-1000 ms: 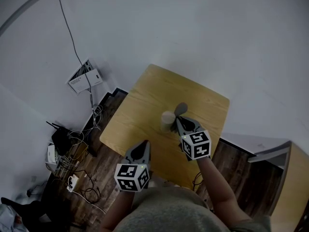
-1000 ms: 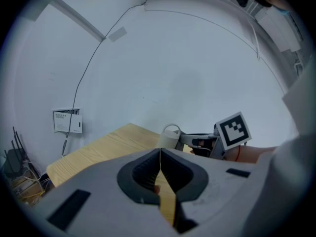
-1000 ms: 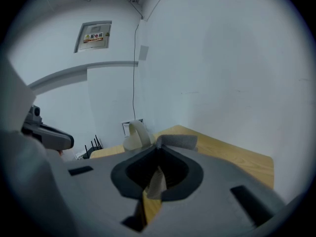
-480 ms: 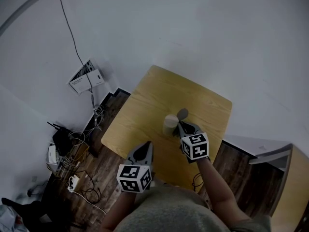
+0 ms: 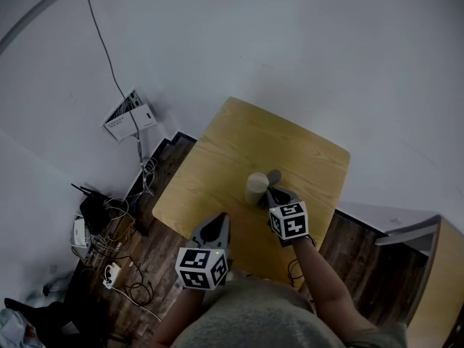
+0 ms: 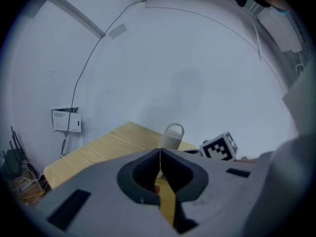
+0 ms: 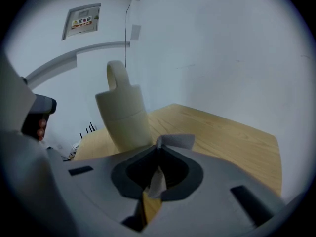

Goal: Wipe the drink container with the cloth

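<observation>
Head view: a small pale-wood bench [image 5: 239, 140] pushed up against a white wall [image 5: 290, 42], with dark plank floor [image 5: 170, 167] at its left side. Left of the bench, a tangle of cables [image 5: 119, 227] on the floor and a white wall box [image 5: 127, 118] with one thin cord [image 5: 101, 42] running up the wall. Near the middle of the bench, upright, the cream drink container [image 5: 255, 188]. Right tongs [image 5: 272, 192] just beside it, pinching a grey cloth [image 5: 274, 175] that sits against the container's right side; actual contact not clear from here. Left tongs [image 5: 217, 220] low at the bench's near edge, well apart from the container.

Left gripper view: tongs pressed together, tip to tip, with nothing between them. Beyond them the container, with a loop handle on its top, standing on the wood. To its right, the marker cube [image 6: 219, 147] of the right tongs. Plain white wall behind.

Right gripper view: tongs pinching the cloth, a grey flap sticking out past the tips. Container just ahead and to the left, close beside that flap. Bare wood stretching away on the right to the white wall.
</observation>
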The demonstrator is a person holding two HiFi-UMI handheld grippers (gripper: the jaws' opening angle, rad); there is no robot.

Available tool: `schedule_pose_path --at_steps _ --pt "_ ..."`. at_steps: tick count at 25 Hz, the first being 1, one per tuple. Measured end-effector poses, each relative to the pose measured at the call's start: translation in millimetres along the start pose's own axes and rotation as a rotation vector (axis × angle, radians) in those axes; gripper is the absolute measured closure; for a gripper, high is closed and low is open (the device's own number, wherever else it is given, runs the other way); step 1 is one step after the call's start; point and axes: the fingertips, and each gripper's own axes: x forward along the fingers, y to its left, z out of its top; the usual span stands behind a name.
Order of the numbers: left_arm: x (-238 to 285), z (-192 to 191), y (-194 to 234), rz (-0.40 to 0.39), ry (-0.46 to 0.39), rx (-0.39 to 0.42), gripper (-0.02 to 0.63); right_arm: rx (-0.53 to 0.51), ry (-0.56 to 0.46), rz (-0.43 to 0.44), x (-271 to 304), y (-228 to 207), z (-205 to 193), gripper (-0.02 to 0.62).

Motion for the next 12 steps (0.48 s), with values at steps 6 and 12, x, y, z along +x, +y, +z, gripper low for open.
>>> schedule_pose_path --at_steps 6,12 --pt "0.2 -0.4 0.6 0.002 -0.001 0.000 0.603 0.003 0.022 -0.004 2.7 0.8 -10.8 0.587" --pt "0.7 0.4 -3.6 -0.005 -0.004 0.002 0.603 0.007 0.016 -0.015 -5.7 -2.9 -12.3 0.586"
